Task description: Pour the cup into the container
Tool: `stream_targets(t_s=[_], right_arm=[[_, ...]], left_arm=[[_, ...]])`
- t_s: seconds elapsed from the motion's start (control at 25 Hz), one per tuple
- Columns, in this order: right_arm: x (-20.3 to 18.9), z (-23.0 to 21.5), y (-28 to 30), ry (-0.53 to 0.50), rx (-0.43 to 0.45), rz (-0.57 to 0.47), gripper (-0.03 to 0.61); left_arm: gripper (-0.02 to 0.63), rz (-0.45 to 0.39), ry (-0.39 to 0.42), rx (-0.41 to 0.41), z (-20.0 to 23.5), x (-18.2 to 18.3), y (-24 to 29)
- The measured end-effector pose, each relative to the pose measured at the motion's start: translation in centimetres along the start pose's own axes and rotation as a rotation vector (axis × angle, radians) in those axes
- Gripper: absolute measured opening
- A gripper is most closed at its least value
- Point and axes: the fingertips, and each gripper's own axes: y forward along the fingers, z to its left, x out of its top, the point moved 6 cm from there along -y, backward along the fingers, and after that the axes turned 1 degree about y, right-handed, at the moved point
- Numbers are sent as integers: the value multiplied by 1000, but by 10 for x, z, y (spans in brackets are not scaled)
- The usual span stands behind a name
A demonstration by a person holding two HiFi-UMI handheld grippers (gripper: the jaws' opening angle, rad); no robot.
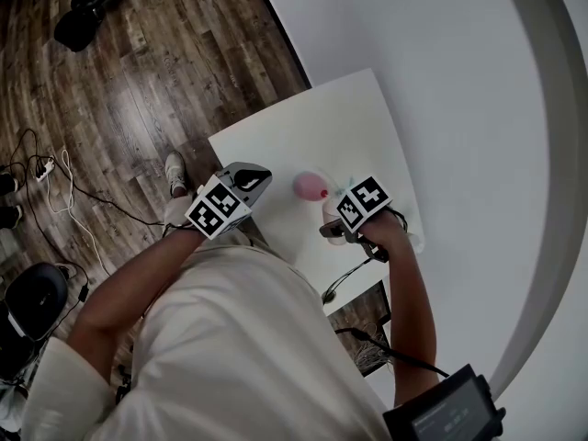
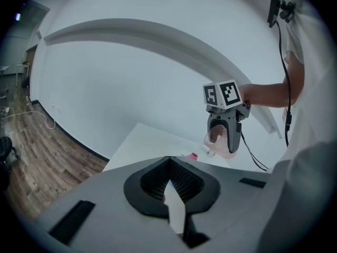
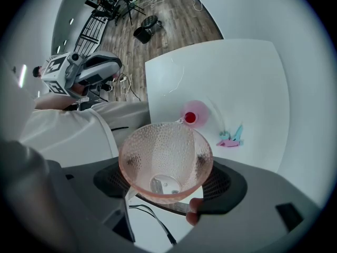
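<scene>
My right gripper [image 3: 166, 165] is shut on a clear pink dimpled cup [image 3: 158, 146], held in the air above the near part of the white table [image 3: 247, 83]. The cup's mouth faces the camera and I see nothing inside it. Past its rim, a small pink container [image 3: 191, 118] with a red inside stands on the table. In the head view the container [image 1: 310, 187] sits between the two grippers, just left of the right gripper [image 1: 342, 228]. My left gripper [image 2: 174, 194] is shut on nothing and hangs off the table's left edge [image 1: 231, 198]. It looks toward the right gripper [image 2: 225, 133].
Small pink and teal pieces [image 3: 231, 137] lie on the table right of the container. A black cable [image 1: 342, 283] hangs over the near table edge. Cables [image 1: 64, 191] and black gear [image 1: 87, 7] lie on the wood floor at left. A white wall [image 1: 478, 108] runs behind the table.
</scene>
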Motion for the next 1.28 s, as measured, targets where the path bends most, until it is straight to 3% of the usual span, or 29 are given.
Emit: stream_targets(t_s=[1.28], right_arm=[[-1, 0, -3, -12, 11, 40, 380]], left_arm=[[9, 1, -5, 0, 2, -3, 0]])
